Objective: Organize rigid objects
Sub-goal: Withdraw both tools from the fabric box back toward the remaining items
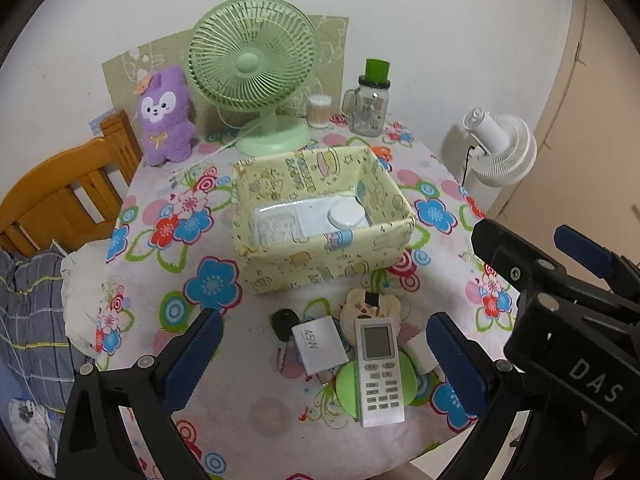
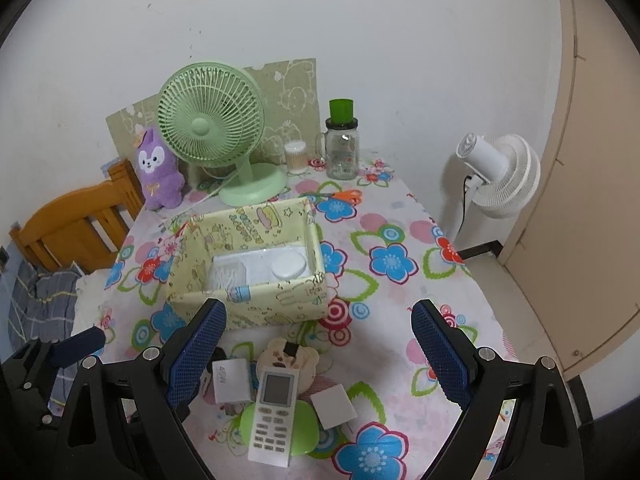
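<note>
Pale yellow cartoon-print box [image 1: 328,256]; white remote [image 1: 379,368] with grey buttons; mint-green fan [image 1: 250,64]; purple plush [image 1: 164,116]; bench cloth [image 1: 248,408] white with blue, red, pink flowers.

Both wrist views look steeply down, sharing the yellow box [image 1: 324,224].

The left gripper [image 1: 324,364] points steeply downward, its two blue-padded fingers [image 1: 192,360] spread wide apart with nothing pressed between the pads. The right gripper [image 2: 320,360] is tilted down as well, a little less steeply, and its jaws also stand wide with the pads touching nothing. The two grippers sit side by side, close together: the right one's black frame and blue pad show at the right edge of the left wrist view.
</note>
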The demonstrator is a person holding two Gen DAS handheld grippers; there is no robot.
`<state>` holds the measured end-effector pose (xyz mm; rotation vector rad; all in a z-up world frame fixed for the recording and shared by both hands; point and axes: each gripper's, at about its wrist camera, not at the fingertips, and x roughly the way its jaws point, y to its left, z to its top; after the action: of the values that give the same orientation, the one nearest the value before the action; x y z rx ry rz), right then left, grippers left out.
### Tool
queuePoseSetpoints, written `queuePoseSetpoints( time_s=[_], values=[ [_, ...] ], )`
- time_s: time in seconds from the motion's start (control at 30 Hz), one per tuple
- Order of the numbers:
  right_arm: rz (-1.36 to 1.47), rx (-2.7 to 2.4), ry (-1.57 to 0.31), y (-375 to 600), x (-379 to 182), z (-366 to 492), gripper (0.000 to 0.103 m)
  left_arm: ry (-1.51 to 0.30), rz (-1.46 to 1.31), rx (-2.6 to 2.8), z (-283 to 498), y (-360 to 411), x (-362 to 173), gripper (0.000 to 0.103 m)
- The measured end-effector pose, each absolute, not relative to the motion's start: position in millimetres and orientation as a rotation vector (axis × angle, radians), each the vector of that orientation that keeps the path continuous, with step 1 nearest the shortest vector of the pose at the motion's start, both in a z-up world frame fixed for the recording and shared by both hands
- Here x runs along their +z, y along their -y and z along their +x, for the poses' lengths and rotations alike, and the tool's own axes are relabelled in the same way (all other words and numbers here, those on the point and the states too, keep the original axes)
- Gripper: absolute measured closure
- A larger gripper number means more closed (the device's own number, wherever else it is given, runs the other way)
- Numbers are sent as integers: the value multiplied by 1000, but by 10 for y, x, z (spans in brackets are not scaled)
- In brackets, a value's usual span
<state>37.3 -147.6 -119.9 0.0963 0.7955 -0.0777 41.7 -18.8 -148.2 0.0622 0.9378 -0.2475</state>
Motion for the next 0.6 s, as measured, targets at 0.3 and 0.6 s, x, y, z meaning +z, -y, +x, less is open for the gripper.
queuePoseSetpoints(
  time_s=[0.3,0.6],
  values=[
    [86,-74,-842,1664,-1480,477,8,-980,0,-230,436,292,-1729,0],
    [40,-10,-860,1748,-1731,587,8,-1005,-3,-190,455,481,-2017,1]
  ],
)
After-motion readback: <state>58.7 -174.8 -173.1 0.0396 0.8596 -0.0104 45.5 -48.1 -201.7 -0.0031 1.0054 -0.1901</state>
